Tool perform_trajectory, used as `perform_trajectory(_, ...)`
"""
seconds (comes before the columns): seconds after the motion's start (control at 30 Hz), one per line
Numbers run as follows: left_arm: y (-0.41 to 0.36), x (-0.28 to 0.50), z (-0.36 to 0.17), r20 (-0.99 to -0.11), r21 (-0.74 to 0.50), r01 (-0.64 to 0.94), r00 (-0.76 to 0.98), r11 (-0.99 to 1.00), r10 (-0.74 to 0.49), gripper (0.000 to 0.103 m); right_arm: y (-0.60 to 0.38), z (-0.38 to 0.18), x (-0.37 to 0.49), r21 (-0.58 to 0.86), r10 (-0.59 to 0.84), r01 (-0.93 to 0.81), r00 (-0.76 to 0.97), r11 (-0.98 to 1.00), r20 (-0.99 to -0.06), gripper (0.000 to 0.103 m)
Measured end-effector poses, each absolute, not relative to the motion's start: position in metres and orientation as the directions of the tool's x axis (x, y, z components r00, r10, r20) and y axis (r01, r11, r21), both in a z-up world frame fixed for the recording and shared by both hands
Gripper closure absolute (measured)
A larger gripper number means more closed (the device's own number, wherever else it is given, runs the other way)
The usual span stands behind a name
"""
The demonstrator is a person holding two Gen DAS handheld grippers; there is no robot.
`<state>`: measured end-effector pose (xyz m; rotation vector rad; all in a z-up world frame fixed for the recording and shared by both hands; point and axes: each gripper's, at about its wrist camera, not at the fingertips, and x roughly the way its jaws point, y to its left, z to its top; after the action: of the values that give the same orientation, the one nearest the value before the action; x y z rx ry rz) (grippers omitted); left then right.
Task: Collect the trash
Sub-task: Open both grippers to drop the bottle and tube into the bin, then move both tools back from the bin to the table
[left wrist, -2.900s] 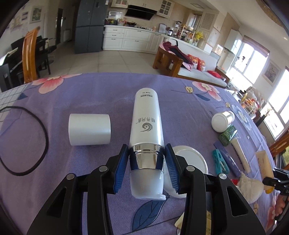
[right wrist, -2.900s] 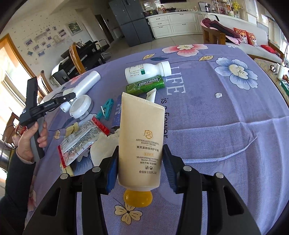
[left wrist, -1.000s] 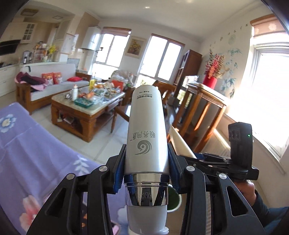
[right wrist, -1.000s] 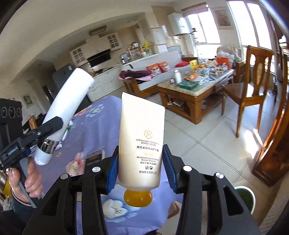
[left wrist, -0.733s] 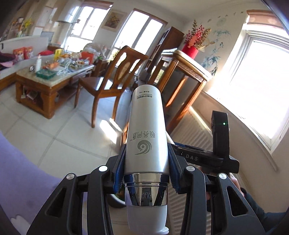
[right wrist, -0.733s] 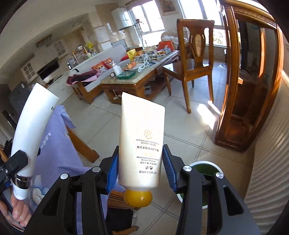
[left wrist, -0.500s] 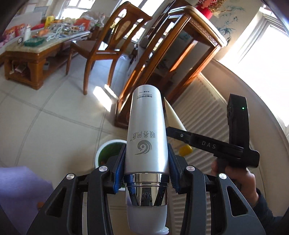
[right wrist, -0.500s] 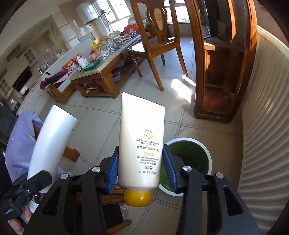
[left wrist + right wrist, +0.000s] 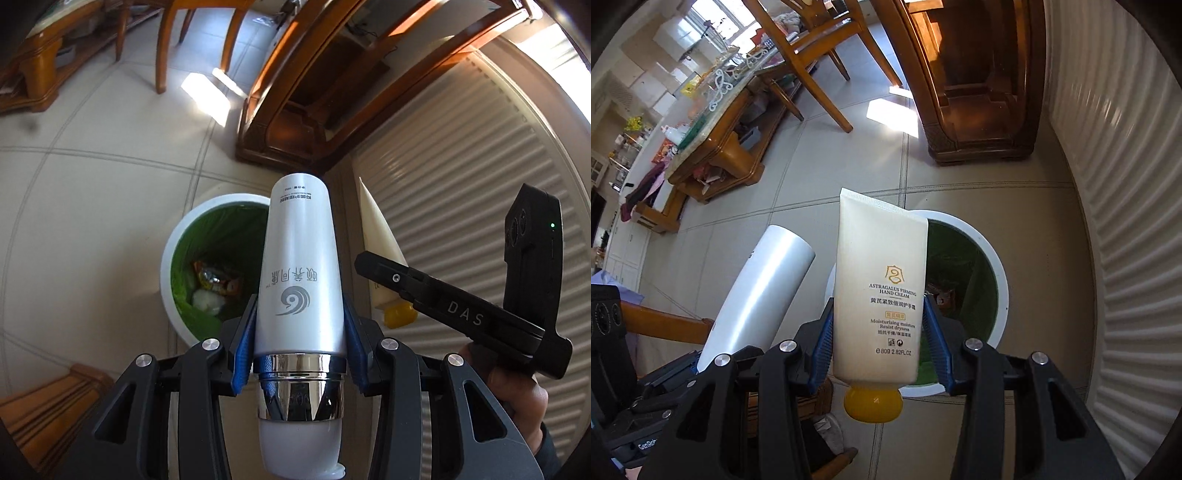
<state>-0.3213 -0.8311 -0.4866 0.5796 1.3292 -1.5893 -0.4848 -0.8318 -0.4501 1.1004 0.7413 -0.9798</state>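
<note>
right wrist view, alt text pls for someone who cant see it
The right gripper clamps a cream hand cream tube, yellow cap toward the camera, above a white bin with a green liner on a tiled floor. At left, the left gripper holds a white bottle.

Cream tube (image 9: 879,295) reads "ASTRAGALUS FIRMING HAND CREAM"

The mouth of the bin (image 9: 168,258) is open from above; only little trash (image 9: 214,288) lies deep inside. A ribbed wall (image 9: 1126,221) stands close on one side; a wooden cabinet (image 9: 979,92) stands behind.

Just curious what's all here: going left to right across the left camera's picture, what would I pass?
Bin → white bottle → cream tube → the other tongs → hand.
</note>
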Motion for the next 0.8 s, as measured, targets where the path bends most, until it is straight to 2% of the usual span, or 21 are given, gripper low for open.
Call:
perform_trajectory(0.13, -0.842, -0.324, -0.488, -0.849, -0.433, 0.901, -0.397, 0.028, -0.347, 0.061, -0.834, -0.460, -0.490, 0.383, -0.246, 0.914, 0.405, 0.133, -0.881, 0.056)
perform_trajectory(0.23, -0.847, -0.328, -0.471, -0.828, -0.431, 0.902, -0.398, -0.006, -0.395, 0.051, -0.837, -0.460, -0.492, 0.385, -0.259, 0.913, 0.408, 0.137, -0.876, 0.053)
perform_trajectory(0.37, -0.848, -0.337, -0.444, -0.823, -0.373, 0.927, -0.352, -0.044, -0.446, 0.045, -0.837, -0.450, -0.499, 0.391, -0.311, 0.910, 0.415, 0.138, -0.855, 0.028)
perform_trajectory(0.53, -0.831, -0.342, -0.406, -0.805, -0.303, 0.951, -0.285, -0.053, -0.520, 0.044, -0.836, -0.428, -0.506, 0.412, -0.369, 0.902, 0.430, 0.132, -0.824, 0.027)
perform_trajectory(0.63, -0.815, -0.337, -0.369, -0.778, -0.276, 0.961, -0.244, -0.034, -0.579, 0.035, -0.831, -0.403, -0.510, 0.431, -0.427, 0.892, 0.446, 0.139, -0.786, 0.027)
perform_trajectory(0.73, -0.796, -0.332, -0.323, -0.738, -0.238, 0.971, -0.198, -0.026, -0.645, 0.032, -0.823, -0.369, -0.507, 0.437, -0.491, 0.884, 0.458, 0.167, -0.741, 0.027)
perform_trajectory(0.8, -0.774, -0.328, -0.288, -0.709, -0.195, 0.981, -0.151, -0.015, -0.688, 0.025, -0.817, -0.345, -0.501, 0.444, -0.528, 0.875, 0.475, 0.194, -0.704, 0.027)
